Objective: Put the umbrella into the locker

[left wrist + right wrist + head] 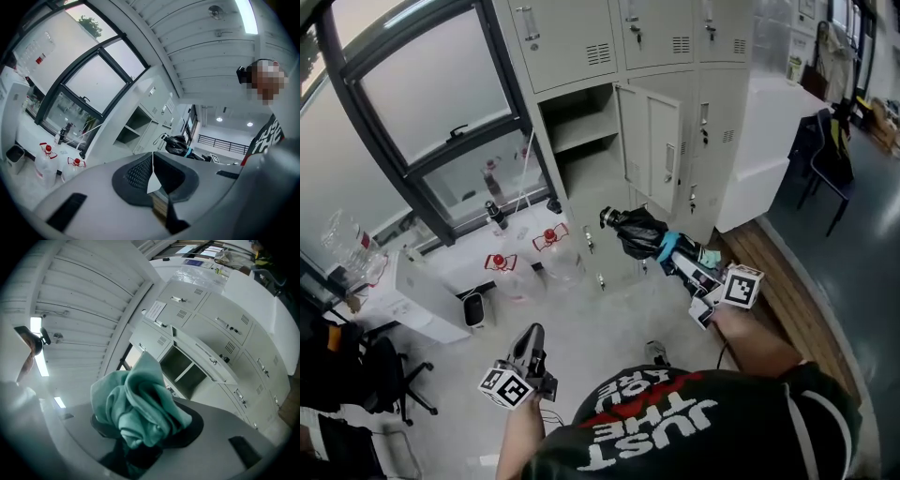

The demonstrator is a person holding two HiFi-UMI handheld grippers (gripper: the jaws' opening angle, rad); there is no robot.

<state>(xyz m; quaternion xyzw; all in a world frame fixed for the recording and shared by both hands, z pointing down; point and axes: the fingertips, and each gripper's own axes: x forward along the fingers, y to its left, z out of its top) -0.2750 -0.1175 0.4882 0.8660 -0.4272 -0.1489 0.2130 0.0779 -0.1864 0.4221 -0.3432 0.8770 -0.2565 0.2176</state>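
As we hold umbrella [637, 232] clamped in right gripper [673, 251] before open locker [586, 131], left gripper [530, 345] clenched, empty. Approach step, seemingly. Next: steer it inside, then release.

The right gripper [673, 253] holds a folded black fabric umbrella with a teal strap [637, 231] in front of the tall grey metal locker [581, 47]. One compartment [586, 141] stands open, and its door [652, 141] is swung to the right. The left gripper [531, 336] is lower, well apart from the umbrella.

Folded black-and-teal umbrella [639, 232], level, near open locker [591, 171]
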